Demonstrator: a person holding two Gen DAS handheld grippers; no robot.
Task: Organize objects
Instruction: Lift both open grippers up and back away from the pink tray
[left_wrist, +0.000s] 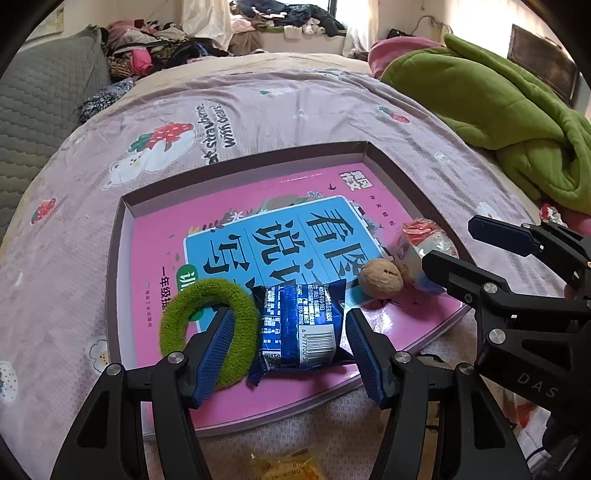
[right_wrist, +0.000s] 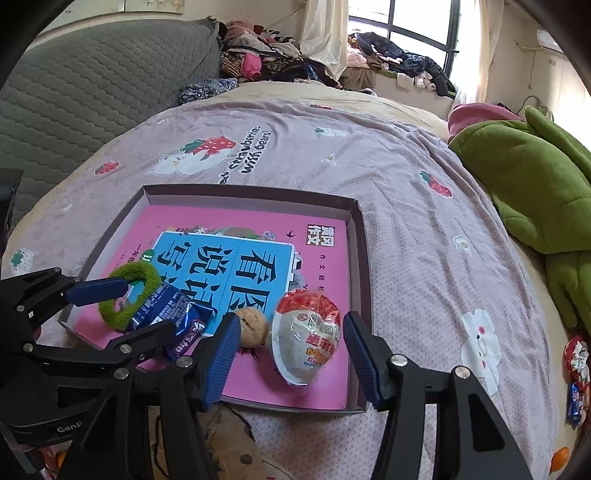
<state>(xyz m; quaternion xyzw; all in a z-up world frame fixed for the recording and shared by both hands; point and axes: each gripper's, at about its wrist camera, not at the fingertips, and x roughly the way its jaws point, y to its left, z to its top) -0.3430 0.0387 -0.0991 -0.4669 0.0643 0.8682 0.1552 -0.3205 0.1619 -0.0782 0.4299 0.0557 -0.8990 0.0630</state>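
i had the left gripper spread wide over the near edge of the shallow cardboard tray, which sat on the mauve bedsheet printed with strawberries and bears; between its ribbed blue pads lay the dark blue foil snack packet with a barcode, flat on the tray floor, with a gap on each side so nothing was gripped; the fuzzy green ring-shaped hair tie lay just left of the packet, its right edge under my left pad; beyond the packet sat the round tan walnut, touching the clear plastic-wrapped egg with red and white print; all four rested on the pink book cover with a blue panel of chinese characters that lined the tray; my right gripper was likewise wide open, straddling the wrapped egg without touching it, the walnut just beside its left pad; it held nothing; a rumpled green fleece blanket lay well apart on the right of the bed, a grey quilted cushion at the far left; a few small wrapped sweets lay on the sheet at the right edge
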